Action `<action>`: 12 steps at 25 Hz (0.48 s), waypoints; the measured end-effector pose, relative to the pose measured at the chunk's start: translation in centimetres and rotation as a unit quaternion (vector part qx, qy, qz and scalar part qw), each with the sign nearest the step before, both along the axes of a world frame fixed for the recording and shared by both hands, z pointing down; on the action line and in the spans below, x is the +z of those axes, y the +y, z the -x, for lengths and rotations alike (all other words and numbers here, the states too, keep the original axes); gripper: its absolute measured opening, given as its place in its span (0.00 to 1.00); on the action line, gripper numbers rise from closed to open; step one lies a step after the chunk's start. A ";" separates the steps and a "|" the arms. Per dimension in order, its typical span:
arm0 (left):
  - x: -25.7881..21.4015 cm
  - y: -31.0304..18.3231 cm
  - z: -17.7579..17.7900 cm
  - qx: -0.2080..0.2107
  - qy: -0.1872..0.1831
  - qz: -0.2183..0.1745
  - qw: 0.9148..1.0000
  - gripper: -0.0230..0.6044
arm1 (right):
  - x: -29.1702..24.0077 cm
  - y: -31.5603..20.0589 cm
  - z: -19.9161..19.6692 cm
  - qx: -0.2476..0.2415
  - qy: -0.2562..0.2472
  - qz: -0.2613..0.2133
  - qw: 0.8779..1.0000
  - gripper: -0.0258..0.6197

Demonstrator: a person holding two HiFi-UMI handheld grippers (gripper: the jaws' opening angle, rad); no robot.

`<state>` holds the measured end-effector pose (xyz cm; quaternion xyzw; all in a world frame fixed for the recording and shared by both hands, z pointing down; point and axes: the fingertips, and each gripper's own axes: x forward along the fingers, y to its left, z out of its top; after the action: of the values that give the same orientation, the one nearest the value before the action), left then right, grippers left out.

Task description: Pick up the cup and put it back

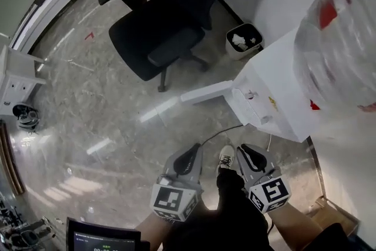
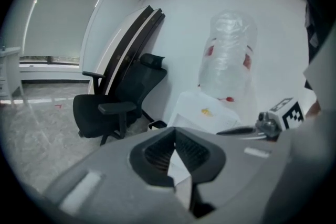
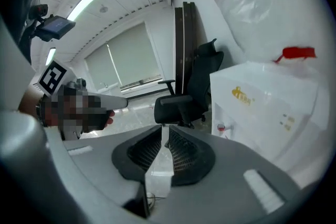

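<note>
No cup shows in any view. My left gripper (image 1: 197, 151) and right gripper (image 1: 242, 151) hang side by side low in the head view, above the floor, pointing toward a white water dispenser (image 1: 276, 97) with a large clear bottle (image 1: 341, 38) on top. In the left gripper view the left gripper (image 2: 175, 132) has its tips touching with nothing between them. In the right gripper view the right gripper (image 3: 164, 131) shows a narrow gap between its jaws, also with nothing in it. The dispenser (image 3: 262, 97) stands to the right ahead, with its taps (image 3: 221, 127) in sight.
A black office chair (image 1: 158, 38) stands on the shiny stone floor ahead on the left. A small waste bin (image 1: 244, 41) sits by the wall behind the dispenser. A cable runs across the floor near the person's shoe (image 1: 226, 157). A dark screen (image 1: 103, 238) sits at the bottom left.
</note>
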<state>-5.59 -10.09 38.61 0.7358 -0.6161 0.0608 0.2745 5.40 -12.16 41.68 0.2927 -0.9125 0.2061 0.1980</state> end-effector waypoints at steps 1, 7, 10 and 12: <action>1.4 -0.3 -0.2 -0.008 -0.006 0.003 1.000 0.04 | 1.6 -0.5 -0.2 -0.012 0.002 0.002 1.000 0.12; 10.9 -1.6 -1.1 -0.032 -0.002 0.031 0.999 0.04 | 12.1 -1.1 -0.9 -0.036 0.023 0.045 0.998 0.13; 15.4 -1.9 -1.6 -0.037 0.013 0.042 0.998 0.04 | 19.1 -0.8 -1.5 -0.020 0.052 0.069 0.996 0.14; 18.8 -1.5 -1.9 -0.034 0.020 0.048 0.998 0.04 | 24.1 -0.9 -1.9 0.007 0.064 0.094 0.994 0.16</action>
<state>-3.66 -11.54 57.43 0.7015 -0.6315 0.0662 0.3236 7.30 -13.07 65.77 0.2921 -0.8725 0.2733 0.2807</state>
